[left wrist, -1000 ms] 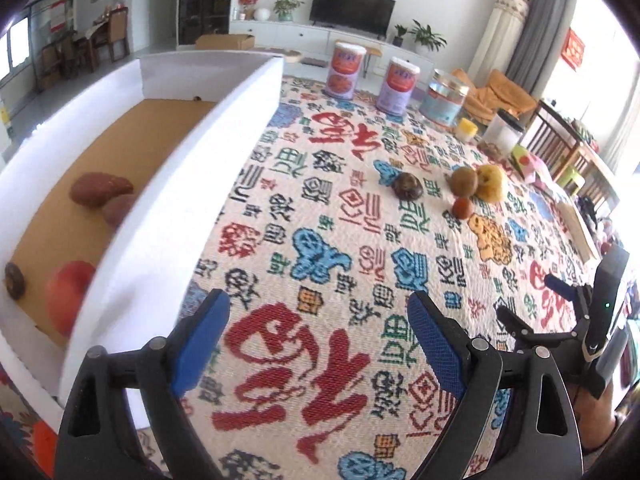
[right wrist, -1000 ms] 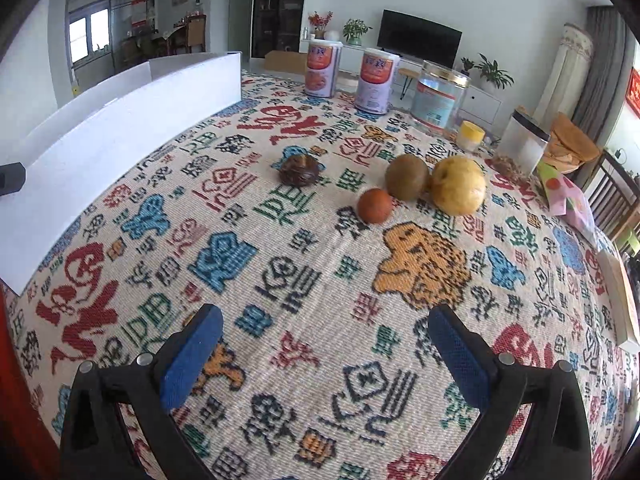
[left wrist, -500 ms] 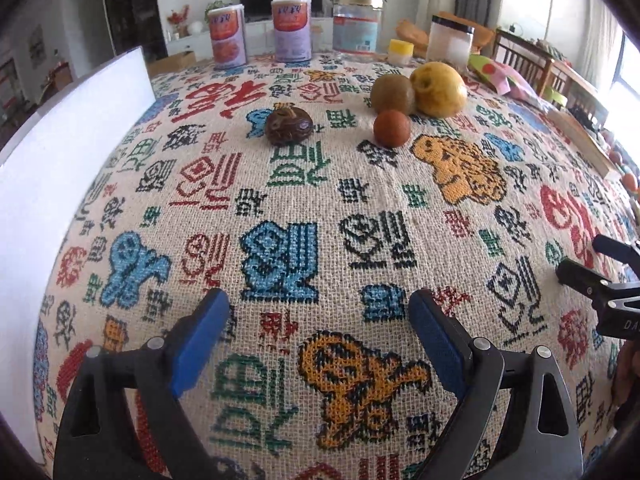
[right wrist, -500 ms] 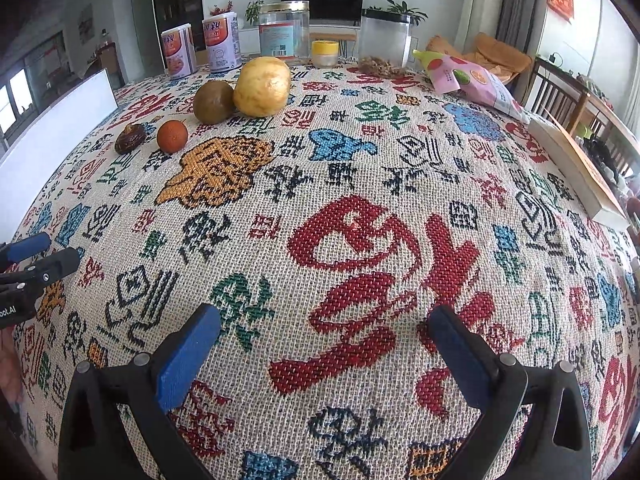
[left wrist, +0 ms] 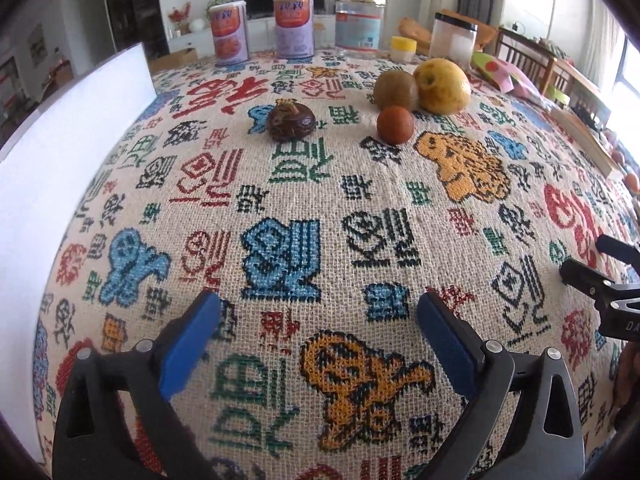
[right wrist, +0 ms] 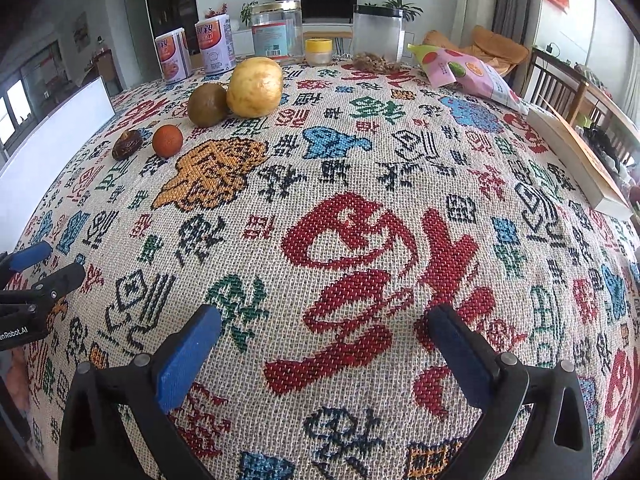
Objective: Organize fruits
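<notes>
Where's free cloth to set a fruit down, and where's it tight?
Free: the wide stretch between the left gripper and the dark fruit; also mid-cloth by the snack bag. Tight: kiwi, yellow fruit, orange fruit cluster; jar row.

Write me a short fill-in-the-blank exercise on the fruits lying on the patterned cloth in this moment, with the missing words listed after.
1. The number of loose fruits on the woven patterned tablecloth is ____.
2. The large yellow round fruit touches the brown-green ____ fruit.
3. The small orange-red round fruit lies nearer the camera than the ____ fruit it sits in front of.
4. The dark brown wrinkled fruit lies on the side of the tall ____ box wall.

Missing words: four; oval; brown-green; white
</notes>
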`<state>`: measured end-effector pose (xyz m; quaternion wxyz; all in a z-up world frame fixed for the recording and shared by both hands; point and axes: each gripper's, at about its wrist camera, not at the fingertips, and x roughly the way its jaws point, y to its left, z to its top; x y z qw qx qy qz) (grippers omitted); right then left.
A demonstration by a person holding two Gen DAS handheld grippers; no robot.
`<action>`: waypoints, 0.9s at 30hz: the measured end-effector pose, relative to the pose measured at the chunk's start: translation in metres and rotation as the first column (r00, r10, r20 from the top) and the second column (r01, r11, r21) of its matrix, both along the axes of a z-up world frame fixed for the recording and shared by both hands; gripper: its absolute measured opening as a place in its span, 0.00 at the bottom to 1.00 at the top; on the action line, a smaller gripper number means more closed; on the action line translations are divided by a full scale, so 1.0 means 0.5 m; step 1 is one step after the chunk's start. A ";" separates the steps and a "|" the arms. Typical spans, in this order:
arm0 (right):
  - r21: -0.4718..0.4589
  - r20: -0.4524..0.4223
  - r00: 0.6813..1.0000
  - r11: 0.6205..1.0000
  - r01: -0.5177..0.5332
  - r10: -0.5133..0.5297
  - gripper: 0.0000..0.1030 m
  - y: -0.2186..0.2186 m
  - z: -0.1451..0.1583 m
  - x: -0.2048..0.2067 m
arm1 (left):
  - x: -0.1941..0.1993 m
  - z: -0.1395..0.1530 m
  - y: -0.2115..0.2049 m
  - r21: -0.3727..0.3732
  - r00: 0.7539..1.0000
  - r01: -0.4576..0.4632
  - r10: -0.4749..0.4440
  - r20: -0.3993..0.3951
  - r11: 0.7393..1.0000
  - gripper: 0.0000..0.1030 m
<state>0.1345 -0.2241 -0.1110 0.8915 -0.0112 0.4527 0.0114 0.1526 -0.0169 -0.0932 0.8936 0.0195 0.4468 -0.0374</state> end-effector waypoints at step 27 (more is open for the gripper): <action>0.001 0.000 1.000 1.000 -0.001 0.001 1.00 -0.005 0.001 0.001 | 0.001 -0.001 0.003 0.001 1.000 -0.003 0.003 -0.001 1.000 0.98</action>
